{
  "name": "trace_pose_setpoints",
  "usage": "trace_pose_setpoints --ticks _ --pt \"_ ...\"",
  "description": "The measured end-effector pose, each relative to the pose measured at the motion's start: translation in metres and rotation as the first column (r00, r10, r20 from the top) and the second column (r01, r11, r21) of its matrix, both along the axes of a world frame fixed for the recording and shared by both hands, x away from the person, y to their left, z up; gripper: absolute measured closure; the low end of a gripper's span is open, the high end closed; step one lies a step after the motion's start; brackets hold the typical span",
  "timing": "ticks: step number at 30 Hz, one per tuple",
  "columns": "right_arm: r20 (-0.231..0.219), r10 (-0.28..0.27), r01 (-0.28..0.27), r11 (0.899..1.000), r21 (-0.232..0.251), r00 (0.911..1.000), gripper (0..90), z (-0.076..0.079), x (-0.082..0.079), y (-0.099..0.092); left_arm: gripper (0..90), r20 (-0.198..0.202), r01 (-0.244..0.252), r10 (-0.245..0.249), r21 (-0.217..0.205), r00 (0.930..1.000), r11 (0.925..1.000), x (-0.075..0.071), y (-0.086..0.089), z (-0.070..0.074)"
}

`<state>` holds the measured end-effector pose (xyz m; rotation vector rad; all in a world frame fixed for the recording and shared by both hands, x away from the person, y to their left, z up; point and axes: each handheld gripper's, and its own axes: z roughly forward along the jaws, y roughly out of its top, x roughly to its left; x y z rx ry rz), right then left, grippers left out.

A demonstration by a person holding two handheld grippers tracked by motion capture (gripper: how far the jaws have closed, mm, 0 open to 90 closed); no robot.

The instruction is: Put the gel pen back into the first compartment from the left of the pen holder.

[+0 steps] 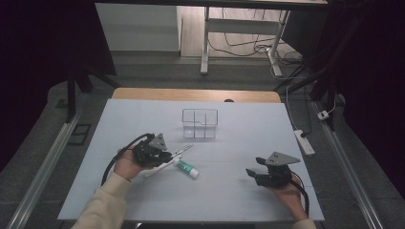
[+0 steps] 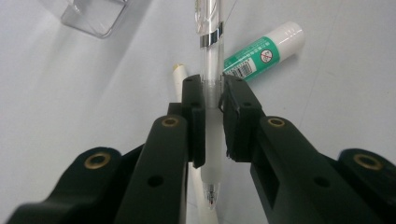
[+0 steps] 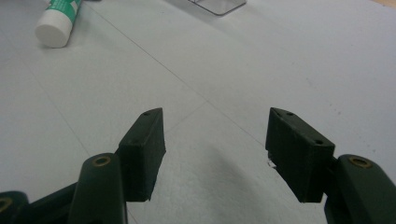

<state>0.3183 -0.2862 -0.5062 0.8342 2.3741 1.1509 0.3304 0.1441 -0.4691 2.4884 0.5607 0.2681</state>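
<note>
While your left gripper (image 2: 213, 95) clamps the clear pen (image 2: 211, 70) between its pads, the pen's tip points back toward your hand. Just beside it lie a cream stick (image 2: 178, 79) and a green-and-white glue stick (image 2: 264, 49) on the white table (image 1: 239, 191). The clear box (image 1: 199, 123) stands farther off. Your right gripper (image 3: 215, 140) hangs with jaws wide apart, nothing between them.

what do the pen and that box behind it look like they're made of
Pen: clear glossy plastic, probably; the barrel is see-through, with a shiny metal-looking band. The left gripper is shut on it.
Box: clear hard plastic or acrylic, it seems; the table shows through its walls and dividers.
</note>
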Motion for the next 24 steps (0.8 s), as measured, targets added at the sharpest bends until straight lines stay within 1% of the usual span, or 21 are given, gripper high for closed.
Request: trace_pose_setpoints --ticks 3,7,9,12,20,24 --pt "0.006 0.008 -0.008 1.0 -0.003 0.9999 36.9 0.0 0.0 0.002 79.5 -0.001 0.006 -0.006 0.005 1.0 1.0 0.0 -0.005 -0.001" --pt "0.004 0.012 -0.012 1.0 0.001 0.9999 36.9 0.0 -0.001 0.003 79.5 0.009 0.032 -0.032 0.021 0.9995 0.9993 -0.002 -0.012 -0.002" --pt "0.004 0.015 -0.015 1.0 -0.007 0.9999 36.9 0.001 -0.001 0.004 79.5 0.01 0.037 -0.037 0.027 0.9993 0.999 -0.002 -0.016 -0.002" --pt "0.007 0.017 -0.017 1.0 -0.002 0.9998 36.9 0.001 -0.001 0.005 79.5 0.012 0.043 -0.044 0.038 0.999 0.9984 -0.002 -0.02 -0.003" --pt "0.017 0.034 -0.034 0.999 -0.006 0.9993 36.9 0.003 -0.003 0.012 79.5 0.01 0.061 -0.061 0.035 0.9981 0.9976 -0.002 -0.03 -0.002" --pt "0.04 0.053 -0.053 0.999 -0.003 0.9978 37.0 0.007 -0.007 0.019 79.6 0.002 0.062 -0.062 0.037 0.9981 0.9974 -0.001 -0.035 -0.001"
